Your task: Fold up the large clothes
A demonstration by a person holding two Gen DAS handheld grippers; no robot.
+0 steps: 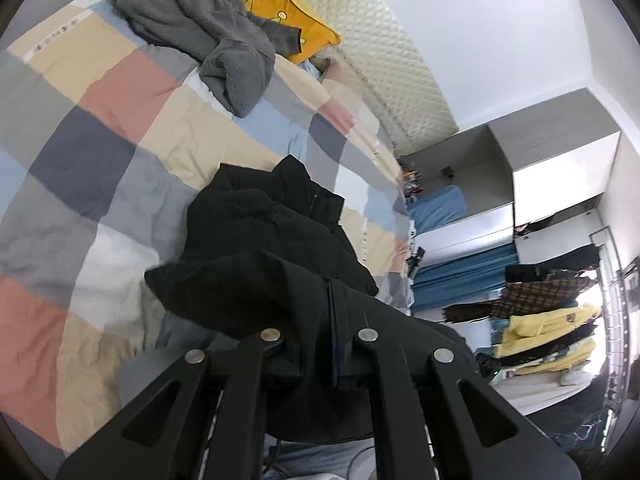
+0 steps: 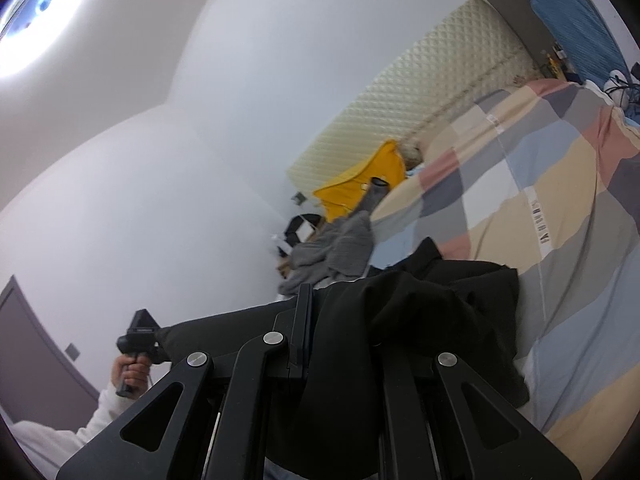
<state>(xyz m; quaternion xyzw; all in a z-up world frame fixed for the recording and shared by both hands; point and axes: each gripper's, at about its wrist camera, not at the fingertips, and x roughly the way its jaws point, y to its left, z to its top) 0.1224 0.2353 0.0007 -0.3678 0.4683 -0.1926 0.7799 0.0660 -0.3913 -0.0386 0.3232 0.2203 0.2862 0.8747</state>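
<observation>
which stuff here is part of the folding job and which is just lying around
In the job:
black jacket, clamped in the left gripper and the right gripper
grey fleece, possibly next, heaped on the bed

Lying about:
checked duvet
yellow pillow
clothes rack

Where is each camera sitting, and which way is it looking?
Left wrist: rides the left tool, shut on the black padded jacket, facing the checked quilt and wardrobe.
Right wrist: rides the right tool, also clamping the jacket, facing the white wall; a hand and white sleeve show.
Both share the jacket, quilt, grey fleece garment and yellow cushion.
</observation>
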